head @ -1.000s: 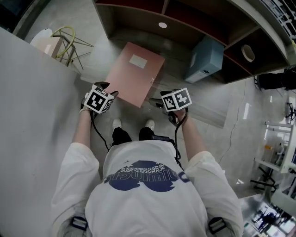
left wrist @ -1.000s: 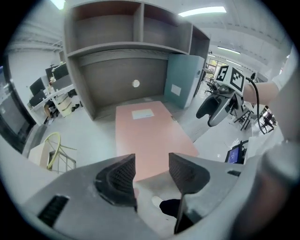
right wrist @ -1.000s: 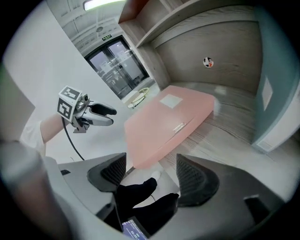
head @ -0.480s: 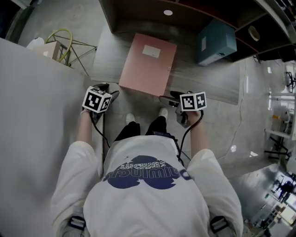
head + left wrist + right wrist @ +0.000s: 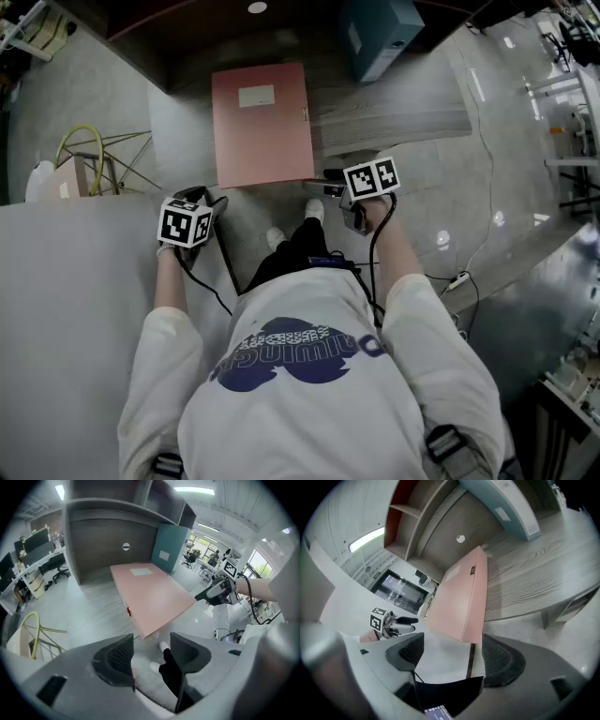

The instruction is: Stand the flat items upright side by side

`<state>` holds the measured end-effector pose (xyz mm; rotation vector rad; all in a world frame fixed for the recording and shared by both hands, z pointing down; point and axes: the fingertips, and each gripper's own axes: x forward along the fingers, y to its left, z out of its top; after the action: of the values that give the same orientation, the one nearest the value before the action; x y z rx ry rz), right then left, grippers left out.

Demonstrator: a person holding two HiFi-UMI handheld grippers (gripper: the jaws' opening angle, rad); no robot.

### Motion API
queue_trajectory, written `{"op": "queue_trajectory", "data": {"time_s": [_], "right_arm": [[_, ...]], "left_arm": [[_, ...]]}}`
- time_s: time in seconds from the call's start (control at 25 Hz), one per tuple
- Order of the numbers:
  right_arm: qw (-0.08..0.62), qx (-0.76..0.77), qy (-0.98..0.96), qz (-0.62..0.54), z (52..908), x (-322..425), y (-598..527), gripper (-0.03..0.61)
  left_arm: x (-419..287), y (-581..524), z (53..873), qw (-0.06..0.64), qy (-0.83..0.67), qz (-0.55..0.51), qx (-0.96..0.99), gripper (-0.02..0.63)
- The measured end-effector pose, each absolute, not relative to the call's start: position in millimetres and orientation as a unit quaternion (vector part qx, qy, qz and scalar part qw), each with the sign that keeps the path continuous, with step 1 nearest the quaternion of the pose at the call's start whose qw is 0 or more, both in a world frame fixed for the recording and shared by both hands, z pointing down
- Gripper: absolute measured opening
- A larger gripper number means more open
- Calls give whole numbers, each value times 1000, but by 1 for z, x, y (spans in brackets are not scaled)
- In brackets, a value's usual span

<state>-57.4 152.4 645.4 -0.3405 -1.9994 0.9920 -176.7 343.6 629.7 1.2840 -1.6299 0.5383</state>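
Note:
A pink flat file [image 5: 262, 122] lies face up on the wood-grain desk [image 5: 394, 122], its near edge over the desk's front. A teal file [image 5: 380, 33] stands upright farther back; it also shows in the left gripper view as the teal file [image 5: 171, 548]. My left gripper [image 5: 199, 197] hangs open and empty off the pink file's front left corner, apart from it. My right gripper [image 5: 330, 174] is open beside the front right corner, not touching. The pink file [image 5: 150, 592] sits ahead of my left gripper [image 5: 152, 651], and the pink file [image 5: 464, 597] ahead of my right gripper [image 5: 452, 651].
A yellow wire-frame stool [image 5: 94, 159] stands left of the desk. A pale partition [image 5: 56, 309] fills the lower left. Dark shelving [image 5: 112, 531] rises behind the desk. The person's shoes [image 5: 314, 211] are at the desk front, and a cable [image 5: 459, 281] lies on the floor at right.
The view has swung and drawn back from the desk. Both grippers have come away from the pink file's front corners, the left one farther. The pink file has stayed flat.

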Motion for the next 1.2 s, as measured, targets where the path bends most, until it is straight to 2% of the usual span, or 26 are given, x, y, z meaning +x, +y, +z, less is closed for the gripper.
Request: {"op": "queue_trajectory", "data": {"time_s": [0.72, 1.12, 1.2], "right_arm": [[413, -201, -719, 522, 695, -79, 144, 370], [415, -241, -687, 545, 707, -91, 157, 367], [413, -244, -689, 543, 704, -92, 159, 336]], "left_arm": [[-178, 312, 639, 495, -639, 273, 522, 252], [-191, 322, 649, 514, -668, 216, 493, 252], [-195, 323, 652, 521, -665, 200, 496, 252]]}}
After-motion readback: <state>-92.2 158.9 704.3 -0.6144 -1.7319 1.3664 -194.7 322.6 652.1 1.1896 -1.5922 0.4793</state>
